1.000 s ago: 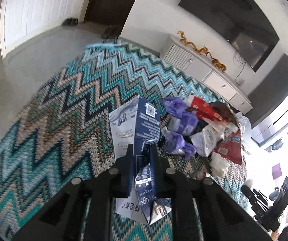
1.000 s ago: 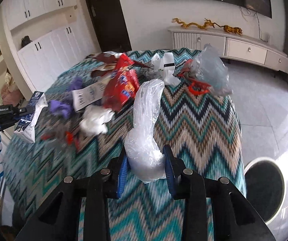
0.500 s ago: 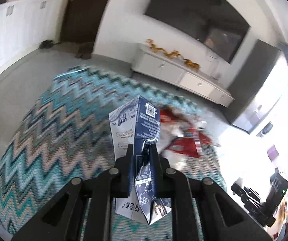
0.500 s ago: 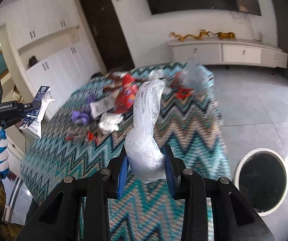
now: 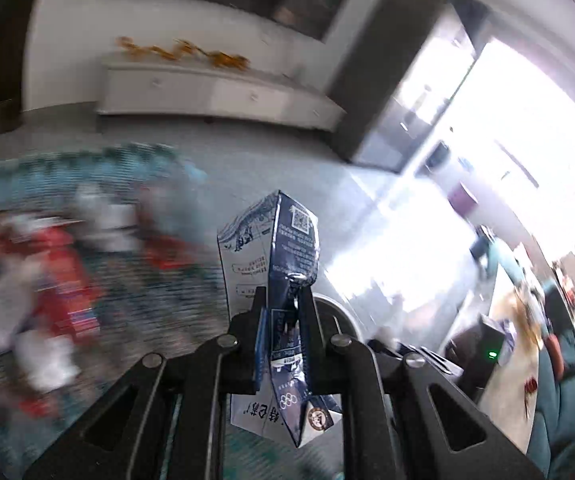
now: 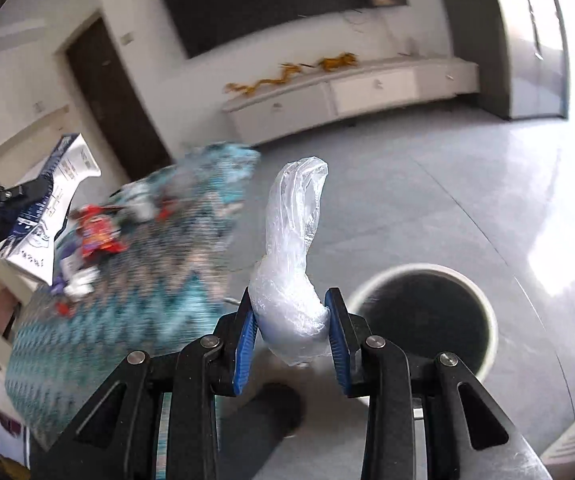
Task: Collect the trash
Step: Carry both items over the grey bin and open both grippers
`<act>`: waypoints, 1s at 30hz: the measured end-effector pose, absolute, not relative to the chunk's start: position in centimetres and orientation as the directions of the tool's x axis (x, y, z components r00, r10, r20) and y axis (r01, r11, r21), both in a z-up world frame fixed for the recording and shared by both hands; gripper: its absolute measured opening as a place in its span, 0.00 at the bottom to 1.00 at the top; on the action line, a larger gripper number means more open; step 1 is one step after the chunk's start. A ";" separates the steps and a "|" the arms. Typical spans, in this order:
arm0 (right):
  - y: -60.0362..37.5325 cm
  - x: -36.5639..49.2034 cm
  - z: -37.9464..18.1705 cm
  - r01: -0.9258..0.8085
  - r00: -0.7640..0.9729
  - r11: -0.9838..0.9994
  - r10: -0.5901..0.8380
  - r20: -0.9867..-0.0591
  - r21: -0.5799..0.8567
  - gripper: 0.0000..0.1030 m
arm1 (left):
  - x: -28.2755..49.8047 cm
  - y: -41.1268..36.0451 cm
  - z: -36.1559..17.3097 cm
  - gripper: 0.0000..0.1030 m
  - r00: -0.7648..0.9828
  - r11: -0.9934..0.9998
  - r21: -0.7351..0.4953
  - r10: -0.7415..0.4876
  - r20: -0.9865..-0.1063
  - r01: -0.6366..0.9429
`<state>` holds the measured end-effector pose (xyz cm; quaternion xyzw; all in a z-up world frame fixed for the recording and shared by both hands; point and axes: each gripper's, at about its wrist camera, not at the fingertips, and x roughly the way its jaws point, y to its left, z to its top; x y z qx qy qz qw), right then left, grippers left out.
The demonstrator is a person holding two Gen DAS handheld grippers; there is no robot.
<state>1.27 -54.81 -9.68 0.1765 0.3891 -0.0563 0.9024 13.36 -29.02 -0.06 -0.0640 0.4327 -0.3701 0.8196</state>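
Left tool (image 5: pixel 283 316): jaws narrow, pinched on a flattened blue-and-white carton (image 5: pixel 283 272), which stands up at centre frame of the left wrist view. The same carton (image 6: pixel 49 204) shows at the left edge of the right wrist view, clamped in that tool.

Right tool (image 6: pixel 291 316): blue pads (image 6: pixel 245 340) pressed against a crumpled clear plastic bag (image 6: pixel 293 264); the wad sits between the jaws and a twisted tail rises toward centre frame.

Round bin (image 6: pixel 423 312) with pale rim and dark interior on the grey floor (image 6: pixel 427 184), lower right of the right wrist view, just behind the bag.

Desk under a teal zigzag cloth (image 6: pixel 127 300) fills the lower left of that view, motion-blurred. Remaining litter (image 6: pixel 99 232) on it: red wrappers, white and purple scraps, blurred. In the left wrist view the red wrappers (image 5: pixel 59 276) smear across the left side.

White low cabinet (image 6: pixel 347 92) along the far wall, upper centre.
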 end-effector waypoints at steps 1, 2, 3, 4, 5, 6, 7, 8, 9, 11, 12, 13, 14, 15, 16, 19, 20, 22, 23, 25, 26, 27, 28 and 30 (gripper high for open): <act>-55.5 1.5 -10.0 0.253 0.686 0.928 0.028 -0.727 0.275 0.32 | 13.5 -31.3 -0.7 0.13 0.324 0.701 -0.426 -0.670 -0.668 0.571; -56.8 1.7 -11.0 0.277 0.677 0.920 0.019 -0.736 0.278 0.32 | 13.6 -33.5 -1.4 0.13 0.297 0.687 -0.428 -0.675 -0.676 0.587; -57.9 1.8 -11.9 0.295 0.669 0.913 0.013 -0.743 0.282 0.33 | 13.8 -35.2 -2.3 0.13 0.268 0.673 -0.436 -0.680 -0.683 0.597; -58.7 2.0 -12.6 0.313 0.660 0.907 0.007 -0.751 0.283 0.33 | 14.0 -37.2 -3.2 0.13 0.234 0.660 -0.447 -0.683 -0.692 0.605; -59.2 2.1 -13.2 0.325 0.653 0.903 0.001 -0.757 0.282 0.33 | 14.3 -39.0 -4.2 0.13 0.205 0.650 -0.453 -0.682 -0.703 0.610; -60.2 2.3 -14.3 0.349 0.640 0.894 -0.010 -0.768 0.280 0.34 | 14.5 -40.5 -5.1 0.13 0.187 0.645 -0.450 -0.676 -0.713 0.618; -60.7 2.4 -14.7 0.361 0.634 0.890 -0.014 -0.774 0.279 0.35 | 14.8 -42.1 -5.9 0.14 0.173 0.643 -0.444 -0.668 -0.724 0.624; -61.3 2.6 -15.4 0.376 0.623 0.884 -0.020 -0.782 0.277 0.35 | 15.0 -43.6 -6.8 0.14 0.157 0.640 -0.441 -0.660 -0.734 0.630; -62.1 2.7 -16.4 0.395 0.609 0.877 -0.027 -0.792 0.274 0.35 | 15.3 -44.6 -7.6 0.14 0.144 0.638 -0.441 -0.655 -0.742 0.631; -63.1 3.1 -17.7 0.422 0.585 0.868 -0.040 -0.810 0.262 0.35 | 16.1 -46.9 -9.4 0.27 0.084 0.626 -0.470 -0.650 -0.755 0.623; -63.5 3.1 -18.2 0.432 0.577 0.863 -0.042 -0.816 0.261 0.37 | 16.2 -47.5 -10.1 0.35 0.064 0.623 -0.480 -0.648 -0.759 0.617; -64.0 3.2 -18.8 0.445 0.566 0.858 -0.047 -0.823 0.257 0.38 | 16.3 -47.9 -10.6 0.45 0.057 0.623 -0.481 -0.645 -0.762 0.616; -64.2 3.1 -19.2 0.455 0.558 0.854 -0.052 -0.828 0.253 0.39 | 16.4 -48.2 -11.0 0.48 0.055 0.622 -0.476 -0.641 -0.766 0.621; -64.3 2.9 -19.5 0.461 0.553 0.851 -0.054 -0.831 0.252 0.39 | 16.4 -48.4 -11.4 0.48 0.050 0.623 -0.473 -0.636 -0.770 0.623; -64.2 2.9 -19.6 0.466 0.549 0.848 -0.055 -0.834 0.250 0.39 | 16.5 -48.2 -11.8 0.48 0.045 0.622 -0.477 -0.635 -0.771 0.621; -63.9 2.7 -19.4 0.469 0.543 0.850 -0.063 -0.838 0.240 0.40 | 16.4 -47.2 -11.9 0.48 0.042 0.624 -0.489 -0.641 -0.767 0.609; -63.7 2.6 -19.1 0.468 0.545 0.851 -0.065 -0.836 0.239 0.40 | 16.4 -46.3 -11.7 0.48 0.054 0.627 -0.482 -0.641 -0.766 0.612; -63.0 2.4 -18.2 0.463 0.557 0.854 -0.071 -0.827 0.239 0.41 | 16.1 -45.0 -10.6 0.48 0.087 0.630 -0.463 -0.644 -0.760 0.624; -62.5 2.3 -17.3 0.457 0.570 0.857 -0.076 -0.818 0.239 0.41 | 15.7 -44.1 -9.7 0.48 0.113 0.632 -0.444 -0.645 -0.756 0.635; -61.5 2.1 -15.5 0.439 0.598 0.866 -0.084 -0.797 0.238 0.44 | 14.9 -42.6 -7.9 0.48 0.164 0.638 -0.410 -0.646 -0.745 0.651; -61.0 1.9 -14.4 0.427 0.616 0.872 -0.087 -0.783 0.239 0.46 | 14.5 -41.8 -6.9 0.48 0.191 0.643 -0.396 -0.649 -0.737 0.656; -60.5 1.6 -13.4 0.417 0.631 0.877 -0.089 -0.770 0.240 0.48 | 14.2 -40.8 -5.9 0.48 0.212 0.644 -0.387 -0.653 -0.727 0.660; -59.7 1.3 -12.0 0.402 0.654 0.882 -0.091 -0.751 0.244 0.50 | 13.8 -39.8 -4.9 0.48 0.238 0.649 -0.374 -0.656 -0.716 0.663; -58.0 0.8 -9.1 0.374 0.694 0.895 -0.096 -0.713 0.244 0.54 | 12.7 -37.6 -2.5 0.50 0.303 0.663 -0.344 -0.660 -0.688 0.665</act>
